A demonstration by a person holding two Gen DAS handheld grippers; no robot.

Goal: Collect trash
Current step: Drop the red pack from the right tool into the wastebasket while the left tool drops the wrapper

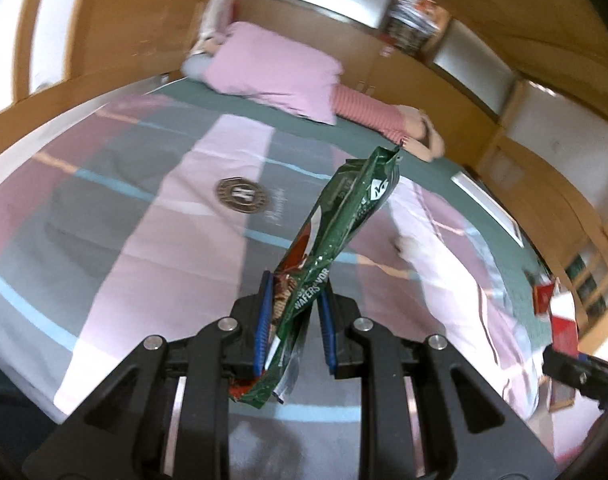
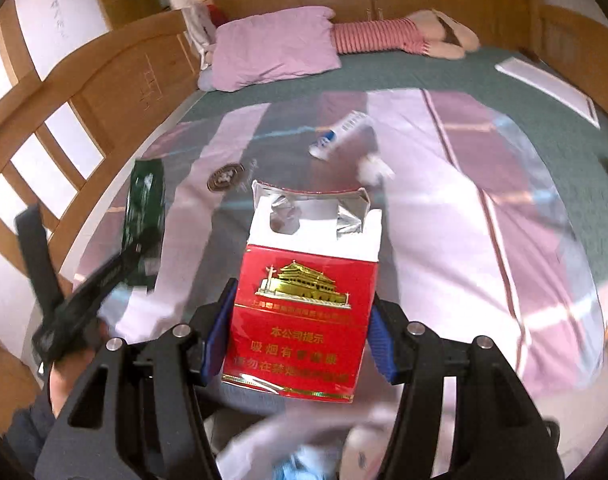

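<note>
- Progress: two pieces of trash are in hand, lifted clear of the bedspread (image 2: 444,184); neither is binned yet, and no bin shows in either view.
- Left: my left gripper (image 1: 291,320) is closed almost fully on the green wafer wrapper (image 1: 336,224), which is pinched near its lower end between the blue pads and juts up beyond my fingertips.
- Right: my right gripper (image 2: 299,332) stands about half open, clamped on the red cigarette pack (image 2: 304,312); its torn top rises beyond the pads.
- Left to do: a blue-and-white tube (image 2: 340,134) and a crumpled white scrap (image 2: 374,170) lie on the bedspread, well beyond my fingers.
</note>
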